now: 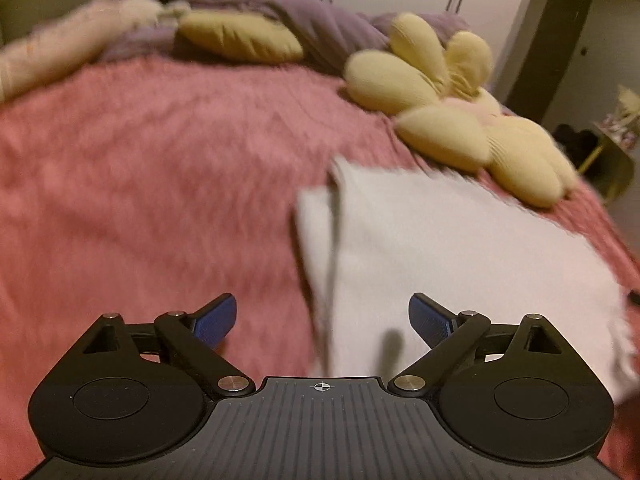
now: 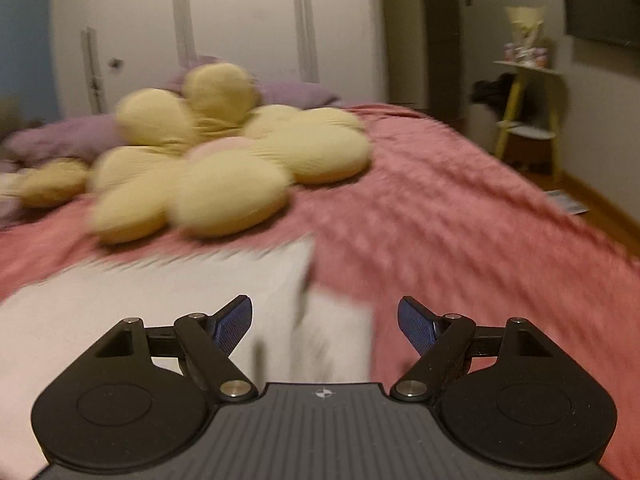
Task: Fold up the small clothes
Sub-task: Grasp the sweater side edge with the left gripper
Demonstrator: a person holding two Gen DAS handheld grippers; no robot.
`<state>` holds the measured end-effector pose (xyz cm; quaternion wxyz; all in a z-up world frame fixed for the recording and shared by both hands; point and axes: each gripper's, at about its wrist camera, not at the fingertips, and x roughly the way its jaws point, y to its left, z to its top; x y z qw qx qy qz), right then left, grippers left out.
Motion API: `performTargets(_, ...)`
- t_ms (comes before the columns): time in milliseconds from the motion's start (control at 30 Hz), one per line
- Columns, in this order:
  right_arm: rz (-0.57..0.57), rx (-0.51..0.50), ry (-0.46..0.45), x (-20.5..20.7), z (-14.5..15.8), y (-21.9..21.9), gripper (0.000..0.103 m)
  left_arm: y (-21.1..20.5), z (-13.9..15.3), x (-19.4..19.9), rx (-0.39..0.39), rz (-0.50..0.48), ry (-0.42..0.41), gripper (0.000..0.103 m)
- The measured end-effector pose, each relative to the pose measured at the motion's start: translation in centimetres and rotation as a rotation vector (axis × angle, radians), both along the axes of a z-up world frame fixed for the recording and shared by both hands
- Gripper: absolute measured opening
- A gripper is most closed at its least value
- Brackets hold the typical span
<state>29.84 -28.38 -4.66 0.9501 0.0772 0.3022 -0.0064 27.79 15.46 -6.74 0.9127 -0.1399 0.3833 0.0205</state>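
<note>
Spreading across both views, the pink fluffy bedspread [image 1: 140, 168] carries everything, and its deep pile is the main hazard: in my judgement a low pass of either set of tongs could catch the shag along with the cloth and drag the fold askew. Toward 1 o'clock in the left wrist view lies the yellow flower cushion [image 1: 452, 112], its nearest petal just beside the garment's far edge; a fold swung that way could land on it. Purple pillows [image 1: 320, 20] sit far back at 12 o'clock, well apart. The white garment [image 1: 460, 260] lies on the bed, partly folded, a layered edge showing on its left side. The left tongs [image 1: 322, 322] hover wide open over its near left edge, holding nothing; the right tongs [image 2: 324, 326] likewise gape over its near right corner, empty. Both pictures are blurred, so finer creases cannot be made out.
</note>
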Motion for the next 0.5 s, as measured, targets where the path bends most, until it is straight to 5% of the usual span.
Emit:
performTargets(67,0.025,0.010,0.007,-3.5,-0.2,0.5,0.078,-0.5,-0.6,-0.8,-0.032,-0.001,0.024,0.093)
performTargets(200,0.049,0.069,0.105,-6.9,-1.4,1.0,0.046,-1.6,-1.2,-1.5,-0.070,0.006,0.055,0.085)
performTargets(300,0.042,0.065,0.137,-7.7,-1.8,0.8,0.038,-2.4,-1.3,-1.5,-0.046,0.005,0.071,0.078)
performTargets(433,0.067,0.119,0.165,-7.5,-2.1,0.2,0.013,-3.0,-1.0,-1.2,-0.014,-0.007,0.098,0.060)
performTargets(500,0.083,0.116,0.177,-7.1,-1.9,0.1,0.010,-3.1,-0.7,-1.1,-0.002,-0.005,0.106,0.053)
